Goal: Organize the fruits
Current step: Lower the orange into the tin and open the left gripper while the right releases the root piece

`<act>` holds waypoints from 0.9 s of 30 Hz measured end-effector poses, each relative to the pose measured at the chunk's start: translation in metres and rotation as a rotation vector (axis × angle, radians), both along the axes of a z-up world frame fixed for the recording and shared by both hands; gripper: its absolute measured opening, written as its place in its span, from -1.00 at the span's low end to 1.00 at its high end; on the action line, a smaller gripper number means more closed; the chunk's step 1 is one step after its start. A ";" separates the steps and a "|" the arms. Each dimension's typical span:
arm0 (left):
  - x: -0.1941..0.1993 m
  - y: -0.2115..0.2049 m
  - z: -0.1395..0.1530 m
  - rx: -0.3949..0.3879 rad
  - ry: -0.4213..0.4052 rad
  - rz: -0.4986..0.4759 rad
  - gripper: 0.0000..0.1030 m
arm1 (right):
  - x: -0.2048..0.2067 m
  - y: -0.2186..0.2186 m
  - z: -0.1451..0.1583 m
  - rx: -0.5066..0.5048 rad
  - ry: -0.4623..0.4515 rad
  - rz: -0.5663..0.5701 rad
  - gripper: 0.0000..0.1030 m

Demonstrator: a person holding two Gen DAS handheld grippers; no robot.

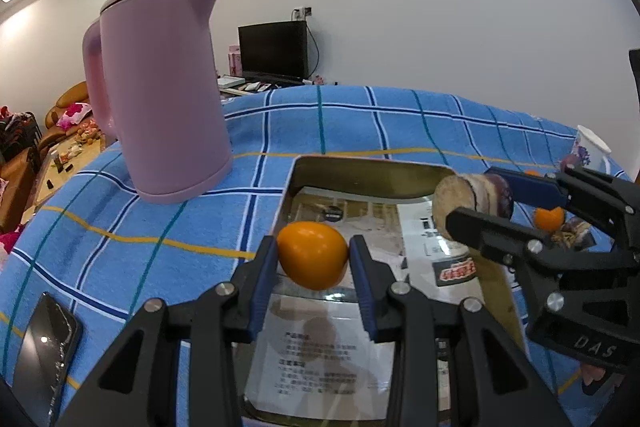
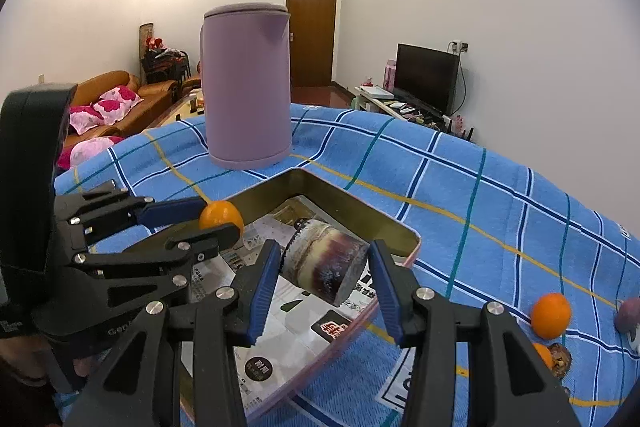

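My left gripper point(image 1: 313, 255) is shut on a small orange fruit point(image 1: 312, 254), held above the near left part of a shallow metal tray point(image 1: 370, 163) lined with printed paper. My right gripper point(image 2: 325, 269) is shut on a short purple-and-tan sugarcane piece point(image 2: 325, 263), held over the same tray point(image 2: 400, 229). Each gripper shows in the other's view: the right gripper point(image 1: 476, 201) with the cane point(image 1: 460, 199), and the left gripper point(image 2: 218, 217) with the orange point(image 2: 221, 217). Two more oranges point(image 2: 551, 315) and brownish fruit point(image 2: 560, 358) lie on the blue checked cloth to the right.
A tall pink kettle point(image 1: 164, 95) stands on the cloth behind the tray's left side. A black phone point(image 1: 44, 347) lies at the near left. A white paper cup point(image 1: 591, 149) sits at the far right. A purple fruit point(image 2: 629, 313) rests by the right edge.
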State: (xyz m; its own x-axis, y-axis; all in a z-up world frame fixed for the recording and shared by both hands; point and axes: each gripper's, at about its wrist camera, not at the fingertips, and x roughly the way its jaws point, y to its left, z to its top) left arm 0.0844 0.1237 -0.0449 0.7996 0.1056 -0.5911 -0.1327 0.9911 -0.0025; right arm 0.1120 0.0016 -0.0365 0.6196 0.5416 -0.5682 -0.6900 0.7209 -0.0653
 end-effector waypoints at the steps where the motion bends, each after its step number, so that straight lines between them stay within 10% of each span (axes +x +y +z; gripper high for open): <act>1: 0.001 0.001 0.000 0.001 0.003 -0.001 -0.25 | 0.002 0.002 -0.001 -0.006 0.003 -0.001 -0.07; 21: 0.006 -0.003 -0.002 0.043 0.022 0.002 -0.23 | 0.009 0.016 -0.020 -0.060 0.036 -0.003 -0.06; 27: -0.006 -0.004 0.003 0.025 -0.010 0.016 0.13 | 0.004 0.004 -0.012 -0.042 0.005 -0.040 0.20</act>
